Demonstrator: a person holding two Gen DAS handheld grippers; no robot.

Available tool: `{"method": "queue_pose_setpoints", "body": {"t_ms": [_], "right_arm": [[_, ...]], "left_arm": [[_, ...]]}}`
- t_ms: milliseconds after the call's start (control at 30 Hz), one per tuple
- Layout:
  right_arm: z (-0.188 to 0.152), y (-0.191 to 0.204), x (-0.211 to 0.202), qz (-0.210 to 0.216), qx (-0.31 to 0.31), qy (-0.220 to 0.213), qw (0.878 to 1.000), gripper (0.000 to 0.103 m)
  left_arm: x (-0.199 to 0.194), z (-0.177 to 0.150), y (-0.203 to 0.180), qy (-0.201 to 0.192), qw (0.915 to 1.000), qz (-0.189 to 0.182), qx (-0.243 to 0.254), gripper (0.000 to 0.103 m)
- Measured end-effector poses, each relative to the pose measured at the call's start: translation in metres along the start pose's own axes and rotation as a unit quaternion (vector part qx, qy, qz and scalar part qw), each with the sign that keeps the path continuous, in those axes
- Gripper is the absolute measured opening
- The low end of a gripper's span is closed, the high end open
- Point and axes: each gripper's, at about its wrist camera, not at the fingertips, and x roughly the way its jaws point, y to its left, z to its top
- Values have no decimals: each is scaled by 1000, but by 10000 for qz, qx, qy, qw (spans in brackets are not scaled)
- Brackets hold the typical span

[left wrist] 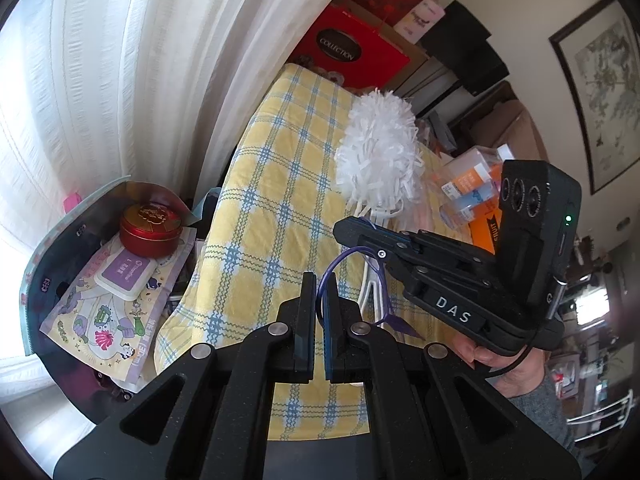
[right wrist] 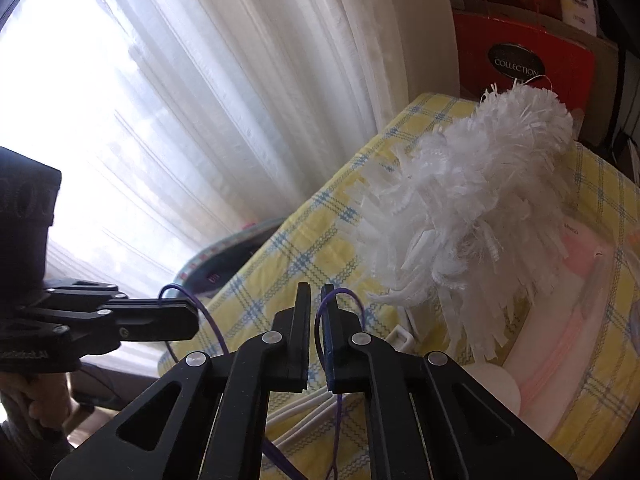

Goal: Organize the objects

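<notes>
Left wrist alone shows red tin [left wrist: 151,230] (lid seemingly on).

Qty 2 grippers: left gripper [left wrist: 318,292], right gripper [left wrist: 350,232], both above checked cloth [left wrist: 276,184]. Qty 1 purple cord [left wrist: 340,264], over cloth near edge. Qty 1 white duster [left wrist: 378,152], on cloth. Qty 1 red tin [left wrist: 151,230], left of cloth. Qty 1 wipes pack [left wrist: 120,312], left of cloth, under tin. Qty 1 red box [left wrist: 352,52], behind cloth.
</notes>
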Motion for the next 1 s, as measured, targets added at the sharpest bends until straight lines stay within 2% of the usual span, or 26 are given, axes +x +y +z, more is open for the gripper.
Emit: {"method": "queue_pose_setpoints", "body": {"t_ms": [67,200,433,733,1000], "right_arm": [[-2,-1,-12,264,81,-358,9990,4],[-3,-6,-31,651,340,-781,9942,4],[1,-11,-71,684,529,-1206,9889,4],[6,-11,-148,17,266,-1672,9856,4],[1,-26,-220,-246,431,-2190,9745,4]], "left_arm": [[0,0,-2,-6,10000,-9,9,3],[0,0,-7,4,10000,-45,33,2],[-8,8,-32,-90,9996,-170,223,2],[-26,25,-110,-308,9941,-367,977,2],[-34,36,-176,-432,9871,-721,1360,2]]}}
